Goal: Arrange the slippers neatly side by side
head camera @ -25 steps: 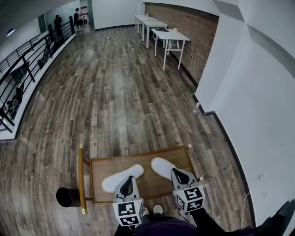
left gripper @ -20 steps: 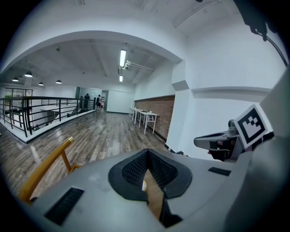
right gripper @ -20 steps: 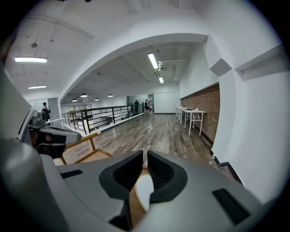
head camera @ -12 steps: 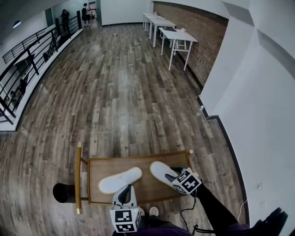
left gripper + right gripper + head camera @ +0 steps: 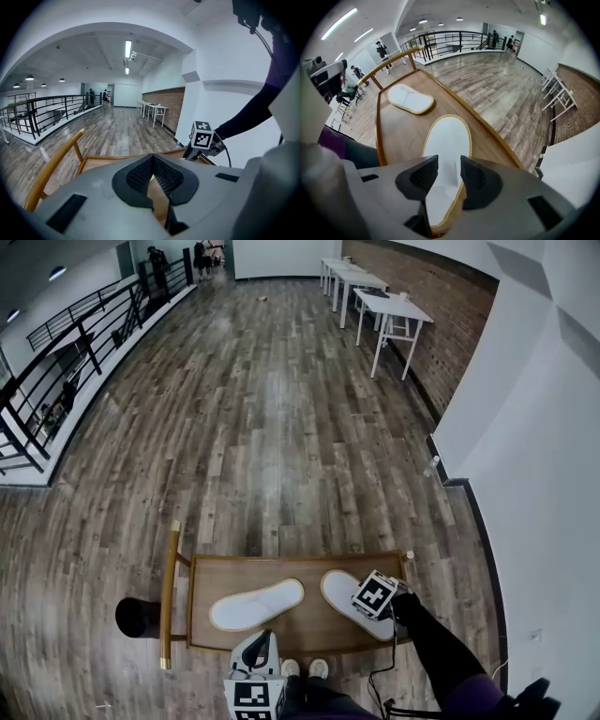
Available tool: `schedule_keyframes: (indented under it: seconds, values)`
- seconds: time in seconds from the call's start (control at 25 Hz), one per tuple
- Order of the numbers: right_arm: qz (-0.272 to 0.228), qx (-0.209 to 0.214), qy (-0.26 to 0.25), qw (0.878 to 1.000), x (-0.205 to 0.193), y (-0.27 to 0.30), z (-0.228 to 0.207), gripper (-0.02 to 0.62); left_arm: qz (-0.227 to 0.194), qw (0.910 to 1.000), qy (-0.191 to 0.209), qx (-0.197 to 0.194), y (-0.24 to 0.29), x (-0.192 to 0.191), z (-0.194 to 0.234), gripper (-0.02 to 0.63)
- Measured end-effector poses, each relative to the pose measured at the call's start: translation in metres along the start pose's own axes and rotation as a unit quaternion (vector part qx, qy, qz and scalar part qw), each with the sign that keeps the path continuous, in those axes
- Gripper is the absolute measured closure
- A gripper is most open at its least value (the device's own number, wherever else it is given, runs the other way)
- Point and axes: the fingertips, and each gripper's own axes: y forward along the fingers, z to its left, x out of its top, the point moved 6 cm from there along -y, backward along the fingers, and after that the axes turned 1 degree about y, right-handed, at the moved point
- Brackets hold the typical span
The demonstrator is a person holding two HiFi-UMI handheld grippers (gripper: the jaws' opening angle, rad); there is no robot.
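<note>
Right tongs (image 5: 449,161), just opened wide, point down with a flat white slipper (image 5: 447,136) below their gap, on a low wooden counter (image 5: 309,626). Left tongs (image 5: 152,159), nearer, are pressed together, empty.

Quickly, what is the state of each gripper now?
Left gripper: shut, holding nothing.
Right gripper: open, jaws just opened, above the right slipper, not gripping it.

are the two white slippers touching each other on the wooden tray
No, the left white slipper and right white slipper lie apart, bare wood between them.
</note>
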Motion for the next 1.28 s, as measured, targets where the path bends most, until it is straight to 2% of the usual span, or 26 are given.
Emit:
schedule_keyframes:
  seconds: [0.12, 0.16, 0.2, 0.24, 0.4, 0.56, 0.72, 0.88, 1.0, 1.16, 1.28]
  values:
    - [0.018, 0.009, -0.011, 1.000, 0.001, 0.009, -0.002, 0.457, 0.007, 1.0000, -0.002, 0.005, -0.002, -0.002, 0.001, 0.606]
    - [0.019, 0.011, -0.010, 1.000, 0.001, 0.011, -0.003, 0.478, 0.007, 0.9999, -0.004, 0.007, -0.002, -0.002, 0.002, 0.606]
    - [0.018, 0.011, -0.005, 1.000, 0.002, 0.012, -0.005, 0.550, 0.007, 0.9999, -0.005, 0.008, -0.001, -0.001, 0.002, 0.606]
    - [0.015, 0.012, 0.005, 1.000, 0.002, 0.012, -0.006, 0.574, 0.006, 0.9999, -0.004, 0.010, -0.001, -0.001, 0.003, 0.606]
    - [0.005, 0.046, 0.060, 0.997, 0.000, 0.009, -0.004, 0.580, 0.009, 0.9995, 0.007, 0.030, -0.003, 0.004, 0.009, 0.606]
    - [-0.026, 0.073, 0.132, 0.988, -0.003, -0.001, -0.009, 0.581, 0.002, 0.9999, 0.002, 0.017, 0.002, 0.002, 0.005, 0.606]
    - [-0.070, 0.121, 0.248, 0.959, -0.003, -0.015, -0.014, 0.581, -0.003, 1.0000, 0.001, 0.006, 0.004, 0.001, 0.002, 0.606]
    - [-0.102, 0.141, 0.346, 0.922, -0.005, -0.024, -0.014, 0.581, -0.002, 0.9999, 0.003, 0.014, 0.000, 0.009, 0.004, 0.606]
    - [-0.119, 0.144, 0.398, 0.898, -0.010, -0.019, -0.014, 0.582, -0.007, 1.0000, 0.004, 0.004, 0.001, 0.003, 0.001, 0.606]
    - [-0.136, 0.152, 0.475, 0.856, -0.017, -0.006, -0.019, 0.581, -0.007, 1.0000, 0.000, -0.002, 0.000, -0.002, -0.001, 0.606]
    - [-0.137, 0.145, 0.502, 0.841, -0.021, 0.000, -0.025, 0.581, -0.006, 1.0000, -0.006, 0.002, -0.002, -0.001, 0.000, 0.606]
